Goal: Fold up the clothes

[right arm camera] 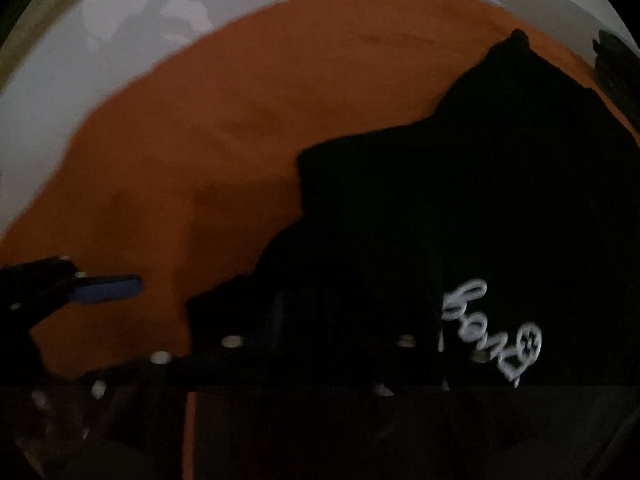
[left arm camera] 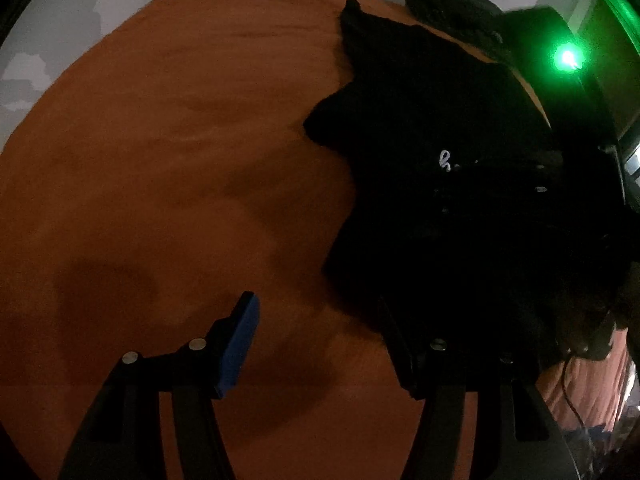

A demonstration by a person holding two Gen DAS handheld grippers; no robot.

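A black garment (left arm camera: 432, 128) lies crumpled on an orange sheet (left arm camera: 180, 140), to the right of the left gripper (left arm camera: 324, 340). That gripper's jaws are spread wide and empty: the blue-padded left finger (left arm camera: 240, 344) hangs over bare sheet, while the right finger is lost against the garment's near edge, so contact there cannot be told. In the right wrist view the garment (right arm camera: 480, 200) fills the lower right, and the right gripper (right arm camera: 320, 344) sits dark at its near edge. Its fingers barely show, but its jaws are all but closed; whether cloth is pinched between them cannot be told.

The garment is soft, matte, with an uneven, stepped outline rising to a point and white cursive lettering (right arm camera: 492, 332) on it. The sheet is smooth, with faint creases and shadows.

A second dark bundle (left arm camera: 444, 4) lies beyond the garment. A green light (left arm camera: 568, 58) glows on the far right, above the right gripper's dark body.
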